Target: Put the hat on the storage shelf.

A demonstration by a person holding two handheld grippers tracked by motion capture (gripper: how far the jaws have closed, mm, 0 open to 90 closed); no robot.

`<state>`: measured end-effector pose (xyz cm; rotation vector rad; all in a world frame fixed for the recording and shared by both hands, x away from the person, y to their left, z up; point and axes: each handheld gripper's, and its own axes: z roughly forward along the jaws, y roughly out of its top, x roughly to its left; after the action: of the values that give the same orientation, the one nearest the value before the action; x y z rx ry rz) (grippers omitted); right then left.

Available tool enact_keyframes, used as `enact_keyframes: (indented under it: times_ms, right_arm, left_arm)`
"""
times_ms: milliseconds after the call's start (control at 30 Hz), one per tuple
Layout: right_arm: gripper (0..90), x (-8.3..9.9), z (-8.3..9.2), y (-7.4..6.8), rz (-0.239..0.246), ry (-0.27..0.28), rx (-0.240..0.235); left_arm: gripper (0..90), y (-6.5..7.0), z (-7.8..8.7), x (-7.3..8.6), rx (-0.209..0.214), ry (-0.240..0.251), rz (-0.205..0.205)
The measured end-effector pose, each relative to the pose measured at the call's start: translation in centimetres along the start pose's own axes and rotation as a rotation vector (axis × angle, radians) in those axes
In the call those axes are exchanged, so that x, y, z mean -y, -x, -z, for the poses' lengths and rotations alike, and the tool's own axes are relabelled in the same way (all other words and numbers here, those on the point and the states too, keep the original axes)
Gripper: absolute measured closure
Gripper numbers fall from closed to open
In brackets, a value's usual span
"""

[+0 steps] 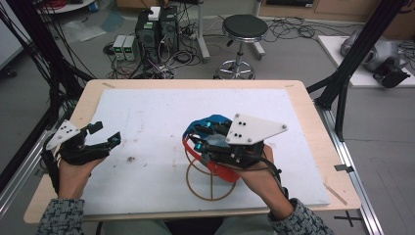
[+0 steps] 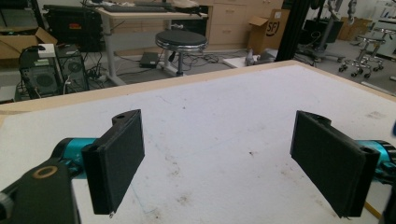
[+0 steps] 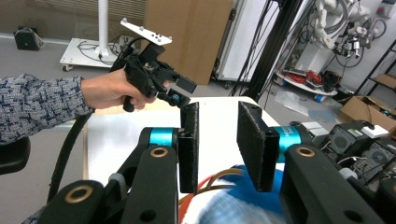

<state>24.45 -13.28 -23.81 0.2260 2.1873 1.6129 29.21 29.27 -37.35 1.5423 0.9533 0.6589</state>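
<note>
We see a wooden tabletop [image 1: 313, 147] covered by a white mat [image 1: 156, 122], and on the mat near the front edge lie overlapping rings: a tan ring [image 1: 211, 185] with spokes, a red ring [image 1: 222, 172] and a blue piece [image 1: 211, 120]. Our right claw [image 1: 197, 137] hangs directly above these rings, its jaws partly spread with nothing between them. Our left claw [image 1: 105, 132] is held over the mat's left edge, well apart from the rings, jaws spread wide and empty.

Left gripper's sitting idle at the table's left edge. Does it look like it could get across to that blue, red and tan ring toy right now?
Probably yes. The left gripper is open, and only bare white mat lies between it and the ring toy. However, the right gripper hovers over the toy's blue and red parts, so only the tan ring looks free.
</note>
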Motion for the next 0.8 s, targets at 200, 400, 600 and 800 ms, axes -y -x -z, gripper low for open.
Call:
enact_keyframes:
  times_ms: [200,400,600,800]
  right_arm:
    - [66.9,-0.1,0.4,0.2,0.001,0.016,0.007]
    - [56.9,-0.2,2.2,1.4,-0.023,0.075,0.082]
    - [53.9,0.0,4.0,2.8,-0.051,0.106,0.149]
    - [50.6,0.7,5.9,4.5,-0.087,0.133,0.226]
  left_arm:
    - [17.8,0.0,0.0,0.0,-0.002,0.003,0.002]
    - [17.8,-0.1,0.0,0.0,-0.003,0.003,0.002]
    - [17.8,-0.1,0.1,0.0,-0.005,0.002,0.0]
    - [17.8,-0.1,0.1,0.0,-0.008,0.004,0.003]
